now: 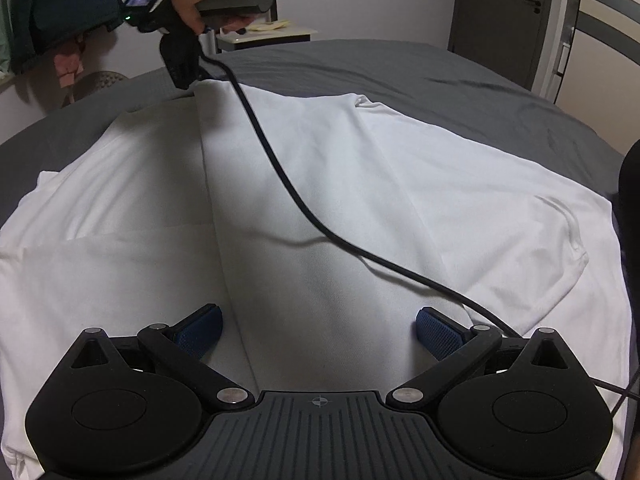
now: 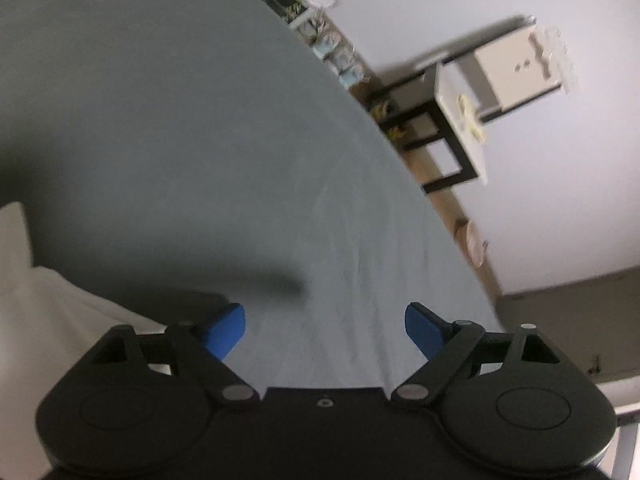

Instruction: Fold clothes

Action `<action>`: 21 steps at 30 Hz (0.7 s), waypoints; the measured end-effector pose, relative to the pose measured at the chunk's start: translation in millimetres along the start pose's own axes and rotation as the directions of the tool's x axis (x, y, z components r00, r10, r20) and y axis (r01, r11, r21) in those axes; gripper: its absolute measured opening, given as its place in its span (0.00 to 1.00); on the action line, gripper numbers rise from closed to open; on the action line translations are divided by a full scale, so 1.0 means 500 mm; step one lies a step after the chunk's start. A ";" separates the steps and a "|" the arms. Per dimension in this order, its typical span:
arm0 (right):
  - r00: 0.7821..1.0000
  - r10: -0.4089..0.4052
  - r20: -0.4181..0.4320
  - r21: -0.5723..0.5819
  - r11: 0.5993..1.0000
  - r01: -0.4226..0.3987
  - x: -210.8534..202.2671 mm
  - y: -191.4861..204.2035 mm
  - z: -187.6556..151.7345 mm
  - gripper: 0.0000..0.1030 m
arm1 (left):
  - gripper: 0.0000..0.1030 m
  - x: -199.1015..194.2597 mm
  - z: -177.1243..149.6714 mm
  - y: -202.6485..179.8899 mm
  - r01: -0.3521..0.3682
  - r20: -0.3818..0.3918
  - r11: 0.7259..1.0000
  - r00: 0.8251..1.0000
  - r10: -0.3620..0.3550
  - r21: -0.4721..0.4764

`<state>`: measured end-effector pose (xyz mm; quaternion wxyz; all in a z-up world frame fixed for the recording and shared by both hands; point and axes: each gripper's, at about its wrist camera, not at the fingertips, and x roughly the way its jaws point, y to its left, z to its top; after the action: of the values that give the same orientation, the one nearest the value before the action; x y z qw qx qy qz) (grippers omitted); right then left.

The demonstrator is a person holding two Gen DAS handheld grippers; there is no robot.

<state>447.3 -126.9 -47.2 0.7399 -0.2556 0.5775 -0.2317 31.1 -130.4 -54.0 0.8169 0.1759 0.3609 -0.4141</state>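
A white shirt lies spread on the grey bed, with one side folded over along a long crease down its middle. My left gripper is open and empty just above the shirt's near part. My right gripper is open and empty over bare grey sheet; a corner of the white shirt shows at its lower left. In the left wrist view the right gripper is held in a hand at the shirt's far edge, fingers pointing down.
A black cable runs from the right gripper across the shirt. A bedside table stands beyond the bed, also seen in the right wrist view. A door is at the right. Clothes hang at the left.
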 end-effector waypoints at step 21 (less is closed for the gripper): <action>0.993 -0.033 -0.117 -0.212 0.977 0.008 0.005 0.042 0.007 0.95 | 1.00 0.003 -0.003 0.002 -0.005 0.000 1.000 1.000 0.005 0.011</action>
<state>452.4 -112.1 -61.7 0.6702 -0.3243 0.6395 -0.1918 31.6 -129.9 -56.2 0.8169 0.1812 0.3582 -0.4142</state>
